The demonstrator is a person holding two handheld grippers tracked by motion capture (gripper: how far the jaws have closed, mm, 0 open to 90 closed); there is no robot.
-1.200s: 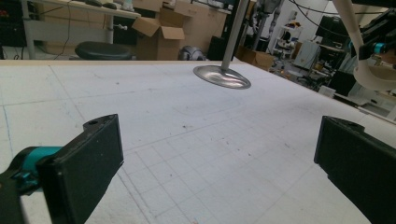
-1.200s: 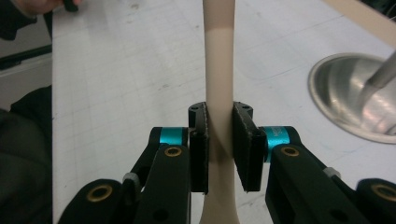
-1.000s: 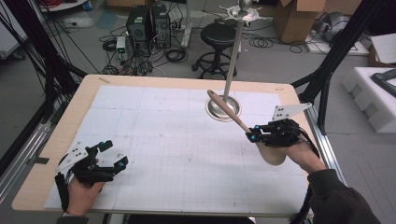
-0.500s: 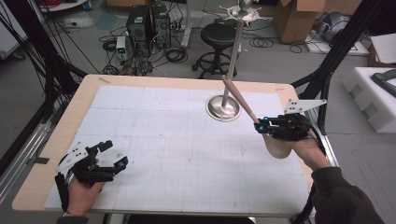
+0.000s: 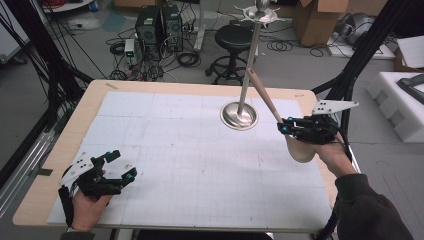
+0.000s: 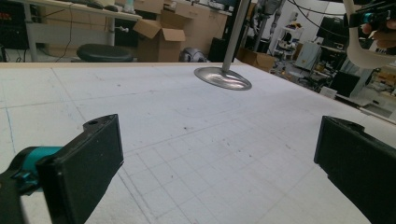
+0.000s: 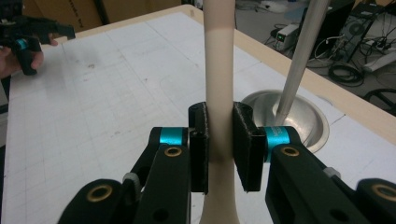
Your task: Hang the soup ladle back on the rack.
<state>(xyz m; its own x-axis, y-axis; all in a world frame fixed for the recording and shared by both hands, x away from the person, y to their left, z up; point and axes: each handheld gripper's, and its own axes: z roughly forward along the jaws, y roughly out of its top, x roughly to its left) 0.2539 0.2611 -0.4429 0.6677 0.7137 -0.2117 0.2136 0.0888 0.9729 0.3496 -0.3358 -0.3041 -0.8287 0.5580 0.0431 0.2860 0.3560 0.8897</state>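
1. High view. Stand (image 5: 240,113): round metal base on the table (image 5: 60,145), pole rising to a pronged top. Right gripper (image 5: 286,128) just right of the base, clamped on a spoon (image 5: 265,98); pale bowl hangs low, handle tip leans up toward the pole. Left gripper (image 5: 125,167) well apart from the stand, near the table's front corner, jaws spread, empty.
2. Left gripper view. Jaws wide apart over bare mat; stand base (image 6: 222,77) far ahead.
3. Right gripper view. Pads pinch the spoon (image 7: 219,70) mid-handle; pole just beyond.
4. Judgement: the step looks like hanging the spoon on the stand's prongs. Keep the pinch firm, raise steadily, avoid knocking the pole.
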